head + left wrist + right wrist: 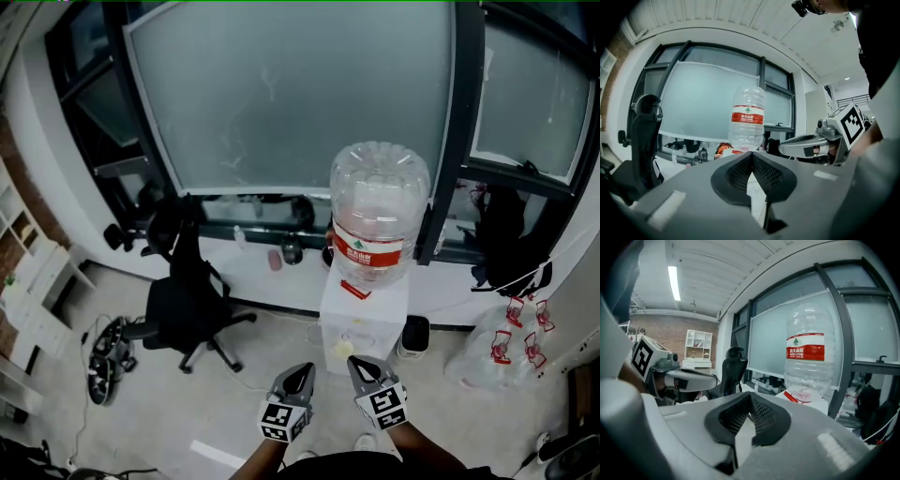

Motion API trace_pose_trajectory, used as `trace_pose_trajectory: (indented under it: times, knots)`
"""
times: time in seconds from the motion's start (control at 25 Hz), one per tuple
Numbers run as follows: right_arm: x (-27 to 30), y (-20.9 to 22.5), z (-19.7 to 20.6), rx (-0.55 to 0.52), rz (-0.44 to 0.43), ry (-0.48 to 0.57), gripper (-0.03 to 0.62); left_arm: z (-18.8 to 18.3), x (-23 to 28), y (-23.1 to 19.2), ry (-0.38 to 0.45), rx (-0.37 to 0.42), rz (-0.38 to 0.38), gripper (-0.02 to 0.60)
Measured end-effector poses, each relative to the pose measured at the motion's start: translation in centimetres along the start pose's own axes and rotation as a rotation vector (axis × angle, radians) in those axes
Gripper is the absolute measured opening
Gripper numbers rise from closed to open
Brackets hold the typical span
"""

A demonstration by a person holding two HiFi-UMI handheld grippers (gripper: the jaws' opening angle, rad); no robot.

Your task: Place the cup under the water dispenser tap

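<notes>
A white water dispenser [364,314] stands on the floor by the window, with a large clear bottle [379,211] bearing a red label on top. A small pale yellow thing [344,349] sits at its front; I cannot tell whether it is a cup or a tap. No cup shows clearly in any view. My left gripper [302,373] and right gripper [360,364] hang side by side just in front of the dispenser, both shut with nothing between the jaws. The bottle [747,117] rises beyond the left gripper [751,155], and the bottle [808,362] beyond the right gripper [751,397].
A black office chair [187,300] stands left of the dispenser. Small items line the window ledge [272,267]. A dark bin [413,336] and a plastic bag [497,349] with red clips are to the right. Cables and gear [108,361] lie on the floor at left.
</notes>
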State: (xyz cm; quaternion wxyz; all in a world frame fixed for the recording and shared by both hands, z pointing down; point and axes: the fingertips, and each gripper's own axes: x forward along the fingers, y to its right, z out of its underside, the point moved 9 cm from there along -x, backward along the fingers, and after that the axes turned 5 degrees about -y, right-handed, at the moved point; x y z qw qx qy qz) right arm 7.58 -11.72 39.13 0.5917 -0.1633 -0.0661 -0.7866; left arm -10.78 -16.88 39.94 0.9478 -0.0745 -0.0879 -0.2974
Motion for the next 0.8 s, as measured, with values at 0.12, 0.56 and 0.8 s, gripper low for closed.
trace_pose_trajectory:
  times: [0.12,0.56,0.8]
  knots:
    - [-0.2,0.1,-0.4,-0.001,0.008,0.011,0.002,-0.3,0.0,0.4,-0.001,0.003,0.004,0.017]
    - [-1.1,0.5,0.2,0.014,0.05,0.031,0.002,1.0,0.6,1.6,0.001,0.009,0.024,0.017]
    - [-1.6,0.4,-0.1,-0.019,0.074,0.052,0.002,1.0,0.7,1.6,-0.028,-0.002,0.032,0.017]
